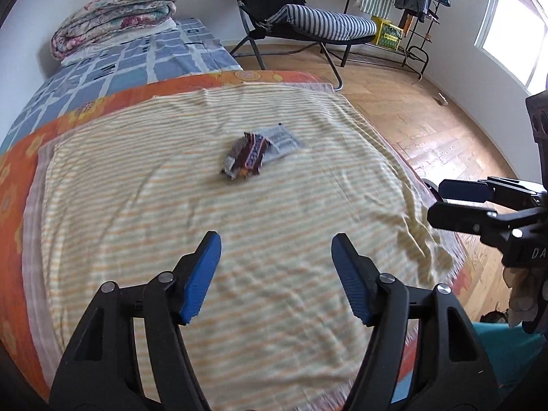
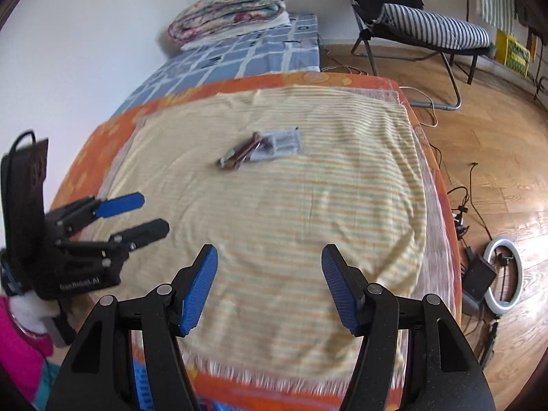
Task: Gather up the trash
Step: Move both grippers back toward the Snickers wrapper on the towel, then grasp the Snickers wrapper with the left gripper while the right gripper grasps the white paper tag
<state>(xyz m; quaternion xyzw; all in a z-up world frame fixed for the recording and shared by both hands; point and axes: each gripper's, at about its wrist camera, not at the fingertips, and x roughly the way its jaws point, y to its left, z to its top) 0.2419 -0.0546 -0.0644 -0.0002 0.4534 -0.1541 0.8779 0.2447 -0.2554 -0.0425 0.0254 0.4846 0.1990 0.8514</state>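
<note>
A small heap of trash lies in the middle of a yellow striped cloth (image 1: 171, 205) on the bed: a crumpled brown wrapper (image 1: 247, 156) (image 2: 241, 152) resting against a flat grey packet (image 1: 282, 140) (image 2: 284, 142). My left gripper (image 1: 275, 243) hovers over the near part of the cloth, well short of the wrappers, open with nothing between its blue pads. My right gripper (image 2: 269, 255) is likewise open and empty above the cloth's near edge. In the right wrist view the left gripper (image 2: 150, 214) shows at the left; in the left wrist view the right gripper (image 1: 436, 200) shows at the right.
Under the cloth lies an orange patterned bedspread (image 2: 85, 157), with a blue checked sheet (image 1: 137, 58) and a folded floral quilt (image 1: 113, 13) beyond. A folding chair with a striped cushion (image 1: 328, 24) stands on the wooden floor. A ring light (image 2: 503, 275) and cables lie beside the bed.
</note>
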